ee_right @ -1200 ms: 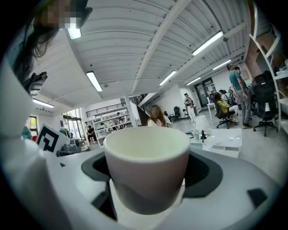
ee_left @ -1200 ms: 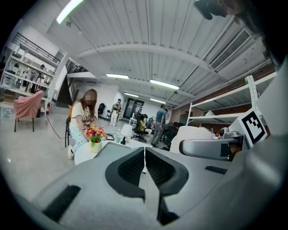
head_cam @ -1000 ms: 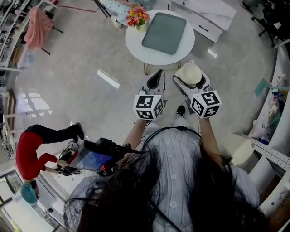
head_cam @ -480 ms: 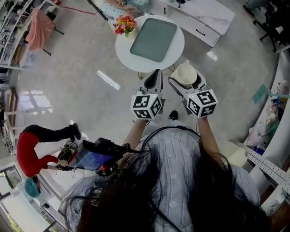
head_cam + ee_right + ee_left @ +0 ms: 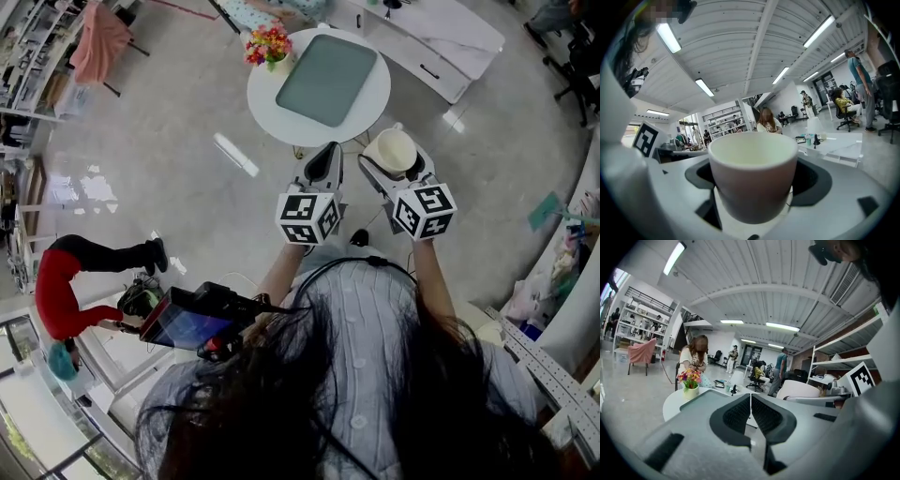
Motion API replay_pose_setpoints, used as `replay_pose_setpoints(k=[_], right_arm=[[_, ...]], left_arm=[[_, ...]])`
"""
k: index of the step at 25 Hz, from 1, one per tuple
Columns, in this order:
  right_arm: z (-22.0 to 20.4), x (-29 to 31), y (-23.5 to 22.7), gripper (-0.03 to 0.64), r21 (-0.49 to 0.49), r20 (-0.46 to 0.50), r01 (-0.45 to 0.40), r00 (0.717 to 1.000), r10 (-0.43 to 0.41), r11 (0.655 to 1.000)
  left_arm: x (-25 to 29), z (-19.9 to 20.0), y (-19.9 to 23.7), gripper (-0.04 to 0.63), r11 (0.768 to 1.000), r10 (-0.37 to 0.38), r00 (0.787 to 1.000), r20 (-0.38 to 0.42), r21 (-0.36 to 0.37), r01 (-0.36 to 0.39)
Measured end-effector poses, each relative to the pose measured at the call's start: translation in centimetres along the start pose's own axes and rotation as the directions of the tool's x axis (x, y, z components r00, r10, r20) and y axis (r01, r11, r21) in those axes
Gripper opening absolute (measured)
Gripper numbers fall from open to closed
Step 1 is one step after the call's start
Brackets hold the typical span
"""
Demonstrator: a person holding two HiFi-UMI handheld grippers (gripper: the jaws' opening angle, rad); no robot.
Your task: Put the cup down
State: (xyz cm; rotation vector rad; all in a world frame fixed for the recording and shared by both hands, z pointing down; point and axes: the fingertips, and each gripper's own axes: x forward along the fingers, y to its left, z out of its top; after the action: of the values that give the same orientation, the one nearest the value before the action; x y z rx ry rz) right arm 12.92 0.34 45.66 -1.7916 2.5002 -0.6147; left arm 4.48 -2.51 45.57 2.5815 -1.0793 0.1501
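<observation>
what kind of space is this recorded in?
Likely an open-plan office or lab: storage shelves, office chairs, and a round white table on a polished floor.

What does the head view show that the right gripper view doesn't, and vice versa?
Head view only: the round white table with the grey-green tray and the flower pot on it, plus the left claw, jaws together and empty. It also shows the claws appearing to be short of the table.
Right gripper view only: the ceiling light strips and shelving across the room.
Both: the cup, upright and clamped in the right claw, not yet set down.
</observation>
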Motion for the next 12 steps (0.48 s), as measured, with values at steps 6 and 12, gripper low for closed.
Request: replay_pose_setpoints(k=[6,12], right_arm=[[-0.4,-0.2,0.5,0.41,0.004,-0.01,-0.025,1.0,0.025,1.0],[0.0,3.4,-0.4,0.41,0.009,-0.032,-0.022,0.999,0.022,1.0]], left_arm=[[-1.1,-0.3,0.6,0.02,0.999,0.043,0.999,-0.005,-0.007,-0.043],[1.4,0.7,3.6,0.02,0.999,0.042,0.999,-0.005,-0.008,-0.042]])
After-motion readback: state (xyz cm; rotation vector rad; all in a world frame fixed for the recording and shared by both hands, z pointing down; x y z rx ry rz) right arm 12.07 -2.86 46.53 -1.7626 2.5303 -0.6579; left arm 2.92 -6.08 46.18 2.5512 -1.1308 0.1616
